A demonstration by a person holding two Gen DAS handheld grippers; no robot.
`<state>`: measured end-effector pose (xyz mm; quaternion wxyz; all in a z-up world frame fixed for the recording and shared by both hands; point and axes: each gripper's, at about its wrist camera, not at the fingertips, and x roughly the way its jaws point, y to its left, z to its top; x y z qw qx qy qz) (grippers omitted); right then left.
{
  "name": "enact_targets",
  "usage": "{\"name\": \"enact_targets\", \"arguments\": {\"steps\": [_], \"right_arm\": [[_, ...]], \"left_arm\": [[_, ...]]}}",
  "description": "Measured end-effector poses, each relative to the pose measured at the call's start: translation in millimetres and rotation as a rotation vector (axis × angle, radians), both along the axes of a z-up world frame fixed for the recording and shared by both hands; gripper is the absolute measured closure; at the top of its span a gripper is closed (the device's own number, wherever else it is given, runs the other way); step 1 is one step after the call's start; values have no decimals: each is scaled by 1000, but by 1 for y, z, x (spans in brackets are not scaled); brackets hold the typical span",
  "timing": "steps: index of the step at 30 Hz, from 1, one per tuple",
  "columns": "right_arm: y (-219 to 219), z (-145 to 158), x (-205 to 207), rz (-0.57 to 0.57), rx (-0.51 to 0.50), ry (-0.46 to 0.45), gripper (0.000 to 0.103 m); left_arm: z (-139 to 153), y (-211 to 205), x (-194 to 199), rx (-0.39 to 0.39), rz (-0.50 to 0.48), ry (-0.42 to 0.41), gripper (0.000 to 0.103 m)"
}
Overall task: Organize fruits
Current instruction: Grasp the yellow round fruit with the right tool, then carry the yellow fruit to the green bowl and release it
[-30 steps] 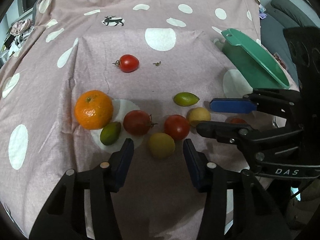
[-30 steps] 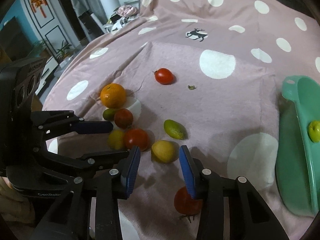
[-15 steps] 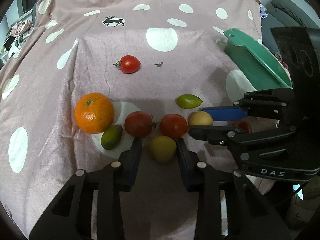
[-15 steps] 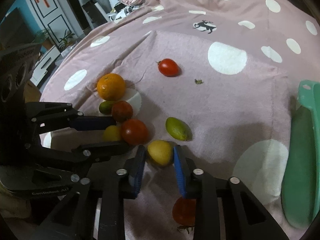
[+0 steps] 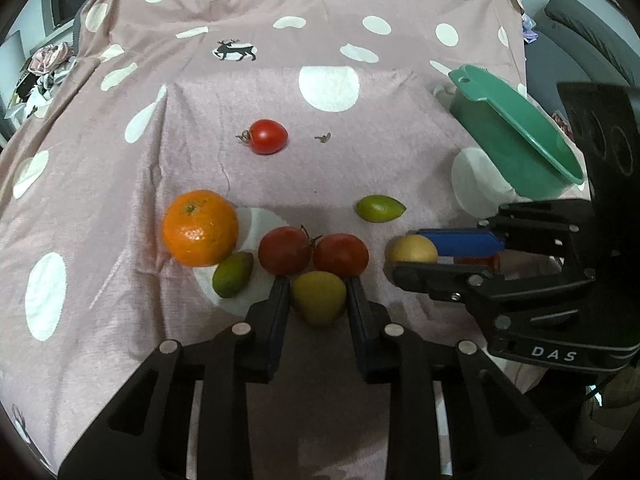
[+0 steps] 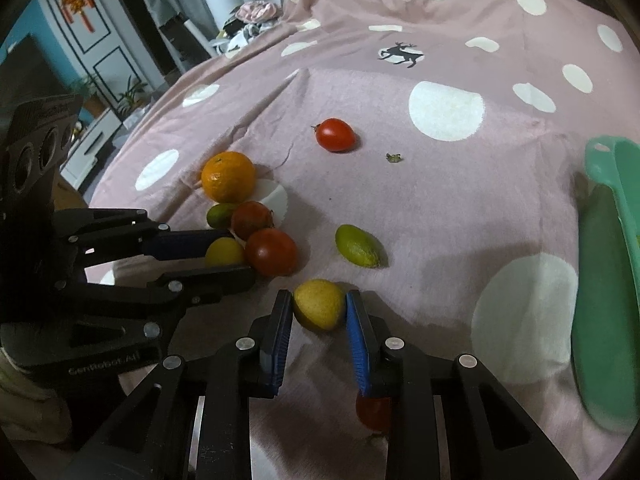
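- The left hand-held gripper is clenched on a yellow-green fruit; its jaws have just been closing and both pads now press the fruit's sides, near the front of the fruit cluster.
- The right hand-held gripper grasps a second yellow fruit, pads tight on both sides, a little to the right of the first.
- Both fruits sit on the pink dotted cloth that covers the worktop.
- Just beyond the left gripper's fruit lie two dark red tomatoes side by side, touching each other.
- Left of them a small green fruit lies against a large orange.
- A green lime lies apart, to the right and farther away.
- A bright red tomato sits alone farther back, with a small dried stem bit to its right.
- Another red tomato lies near the right gripper, partly hidden under its right finger.
- A green plastic basin stands at the right edge of the cloth.
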<state>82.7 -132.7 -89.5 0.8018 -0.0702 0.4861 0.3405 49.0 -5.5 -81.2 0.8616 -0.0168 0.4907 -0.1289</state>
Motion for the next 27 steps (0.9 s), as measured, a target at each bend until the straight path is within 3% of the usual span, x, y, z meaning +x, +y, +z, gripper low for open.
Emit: {"name": "enact_targets", "arguments": {"steps": [27], "right_arm": [[-32,55,-41,-79,126,-118,74]], "left_arm": [[48,-2,-30,4,11,-123,75]]}}
